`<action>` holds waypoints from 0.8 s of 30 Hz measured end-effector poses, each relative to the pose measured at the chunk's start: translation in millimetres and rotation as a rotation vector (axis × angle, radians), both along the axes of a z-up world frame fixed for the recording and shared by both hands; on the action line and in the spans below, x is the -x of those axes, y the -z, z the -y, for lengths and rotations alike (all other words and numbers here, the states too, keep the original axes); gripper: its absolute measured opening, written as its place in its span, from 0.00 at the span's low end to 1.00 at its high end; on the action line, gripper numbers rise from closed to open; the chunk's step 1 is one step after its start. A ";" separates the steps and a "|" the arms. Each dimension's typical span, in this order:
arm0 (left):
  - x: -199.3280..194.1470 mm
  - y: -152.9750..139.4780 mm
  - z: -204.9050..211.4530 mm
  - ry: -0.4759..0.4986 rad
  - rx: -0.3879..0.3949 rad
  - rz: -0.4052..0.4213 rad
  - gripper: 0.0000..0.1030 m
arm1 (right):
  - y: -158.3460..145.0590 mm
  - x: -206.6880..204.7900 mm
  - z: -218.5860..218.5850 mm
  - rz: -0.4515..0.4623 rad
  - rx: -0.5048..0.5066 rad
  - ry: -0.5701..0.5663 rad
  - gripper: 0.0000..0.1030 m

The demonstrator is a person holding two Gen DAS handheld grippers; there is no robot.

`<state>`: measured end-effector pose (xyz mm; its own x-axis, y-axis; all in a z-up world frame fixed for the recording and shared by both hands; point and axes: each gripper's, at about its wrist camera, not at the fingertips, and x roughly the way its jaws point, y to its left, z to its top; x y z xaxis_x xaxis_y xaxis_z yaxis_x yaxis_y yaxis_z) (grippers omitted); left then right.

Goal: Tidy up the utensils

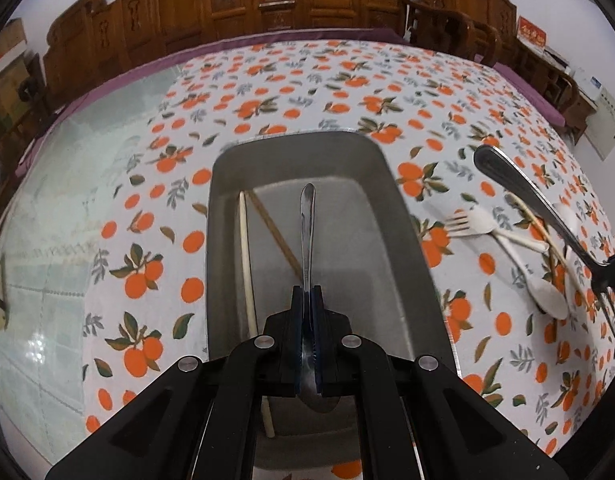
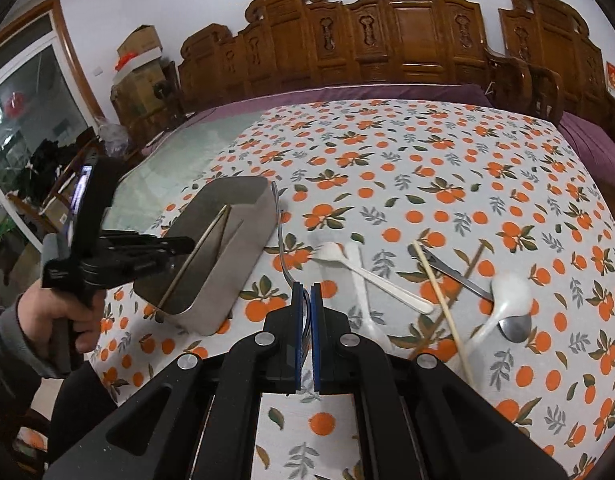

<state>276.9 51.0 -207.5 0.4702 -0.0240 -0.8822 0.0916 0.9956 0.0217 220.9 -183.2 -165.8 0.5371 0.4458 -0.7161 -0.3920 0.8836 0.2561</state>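
My left gripper (image 1: 307,292) is shut on a metal spoon (image 1: 307,224), held over the grey metal tray (image 1: 403,240); its handle points away and its bowl sits low between the jaws. Two chopsticks (image 1: 246,264) lie in the tray. My right gripper (image 2: 306,288) is shut on a metal fork (image 2: 280,236), held above the cloth beside the tray (image 2: 235,264); the fork also shows at the right of the left wrist view (image 1: 547,208). A white plastic fork (image 1: 473,226), white spoons (image 2: 507,296), chopsticks (image 2: 443,304) and a metal spoon (image 2: 515,326) lie on the tablecloth.
The table has an orange-print cloth (image 2: 427,168) and a bare glass part (image 1: 47,208) at the left. Carved wooden chairs (image 2: 407,32) line the far edge. The left hand and its gripper (image 2: 107,248) show at the left of the right wrist view.
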 end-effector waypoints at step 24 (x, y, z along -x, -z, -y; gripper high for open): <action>45.4 -55.6 -46.2 0.025 0.044 0.125 0.15 | -12.9 -7.9 -87.3 0.011 0.079 -0.080 0.04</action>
